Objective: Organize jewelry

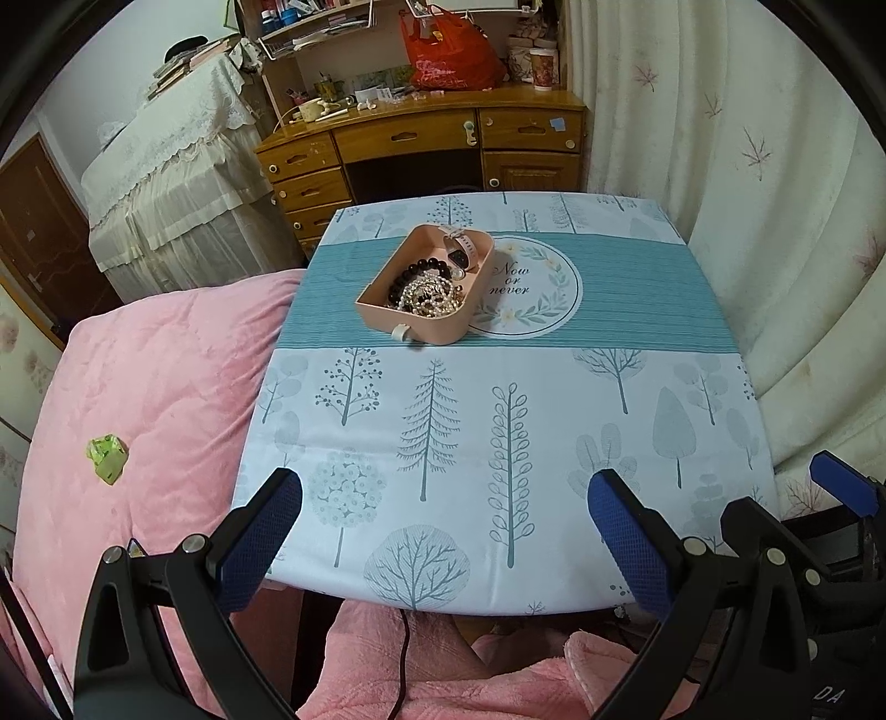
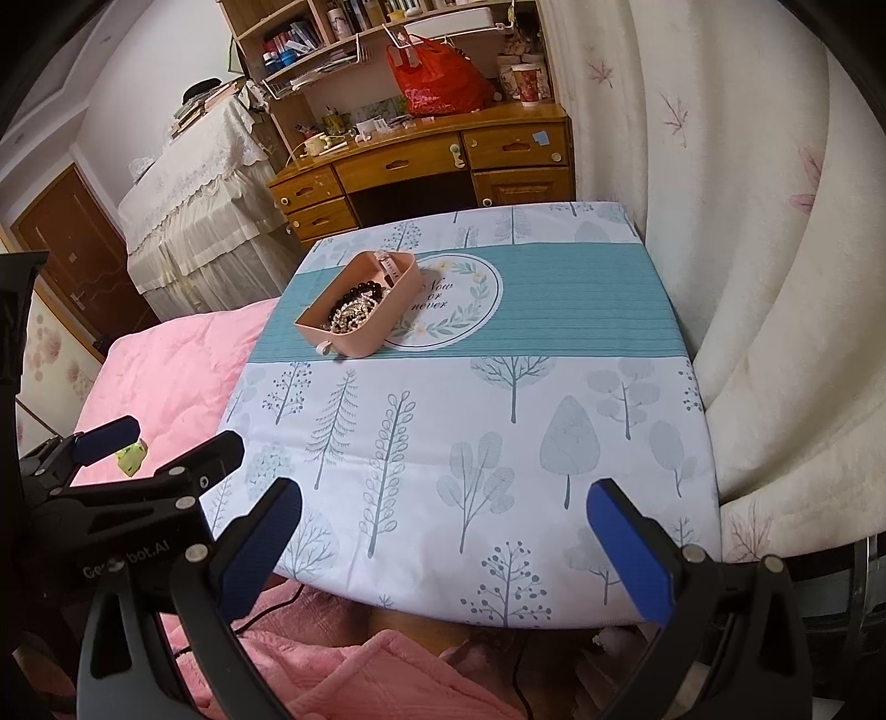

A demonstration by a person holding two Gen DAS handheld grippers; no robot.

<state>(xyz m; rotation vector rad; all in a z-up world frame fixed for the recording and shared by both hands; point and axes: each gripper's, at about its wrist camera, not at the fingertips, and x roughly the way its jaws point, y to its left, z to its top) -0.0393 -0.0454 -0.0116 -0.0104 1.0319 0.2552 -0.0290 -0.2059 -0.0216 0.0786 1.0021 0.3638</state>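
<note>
Two grippers hang over the near edge of a table, and both are wide open. The left gripper (image 1: 446,501) has its blue pads (image 1: 628,540) far apart and nothing sits between them. The right gripper (image 2: 446,512) is spread just as wide, and it holds nothing and touches nothing. In the right view, the left gripper shows low on the left side, over the pink blanket (image 2: 166,371).

Far ahead of both grippers sits a pink tray (image 1: 426,324) on the green stripe of the tablecloth (image 1: 554,443). It lies a bit left of the middle. Inside the tray are a string of pearls (image 1: 429,293), dark beads (image 1: 418,271) and a pink watch (image 1: 465,252). The pearls are at the near end, and the watch leans at the far end. The tray's right side covers the edge of a round picture (image 1: 531,288) with words on it.

Left of the table is a bed with the pink blanket. A small green thing (image 1: 106,451) lies on it. Behind the table stands a wooden desk (image 1: 421,138) with drawers, and a red bag (image 1: 451,52) sits on top. White curtains (image 1: 747,166) hang on the right.
</note>
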